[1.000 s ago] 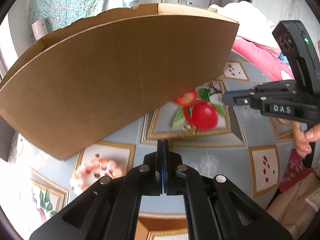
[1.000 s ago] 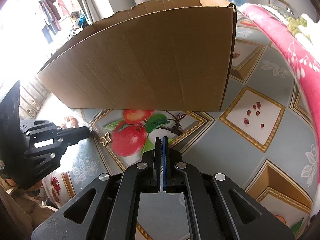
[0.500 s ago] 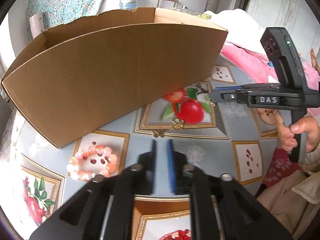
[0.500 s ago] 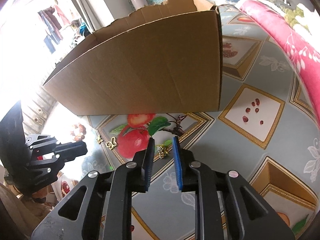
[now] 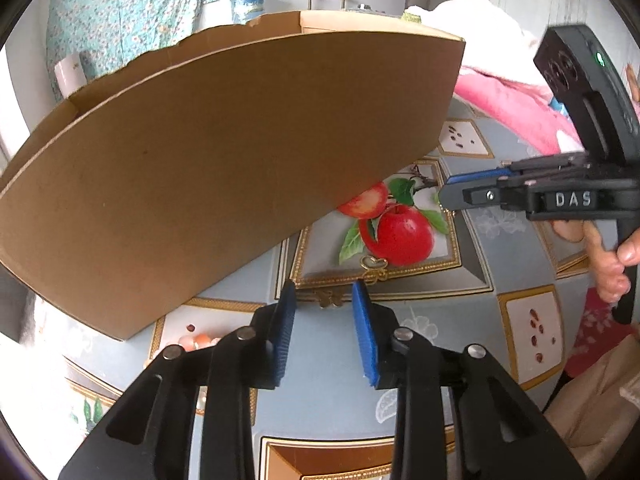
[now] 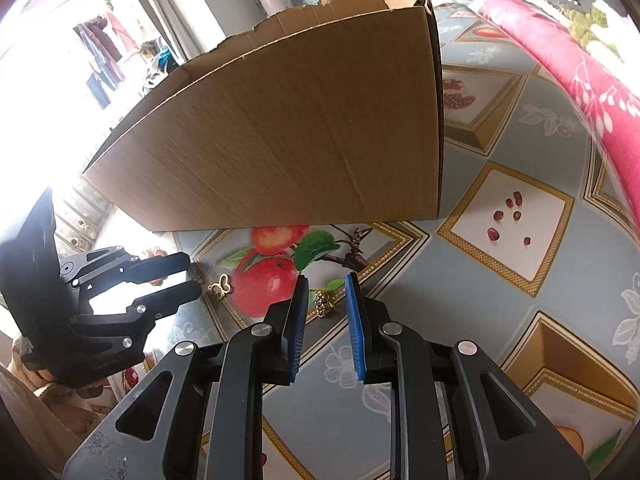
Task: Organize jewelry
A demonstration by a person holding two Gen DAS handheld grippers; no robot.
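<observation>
Fruit-print tablecloth (image 6: 460,300) carrying a cardboard box (image 6: 300,128) and small gold jewelry.

Left gripper (image 5: 325,300): jaws apart, empty, with a gold butterfly charm (image 5: 329,299) on the cloth just beyond its tips. Right gripper (image 6: 326,286): jaws apart, empty, a gold cluster earring (image 6: 322,304) lying between its blue pads. Only the right-wrist view shows that earring; only the left-wrist view shows pink beads (image 5: 198,340) near the box corner.

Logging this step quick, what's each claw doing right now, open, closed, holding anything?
Left claw: open, holding nothing, a small gold butterfly charm just ahead between its tips.
Right claw: open, holding nothing, a small gold cluster charm between its tips.
</observation>
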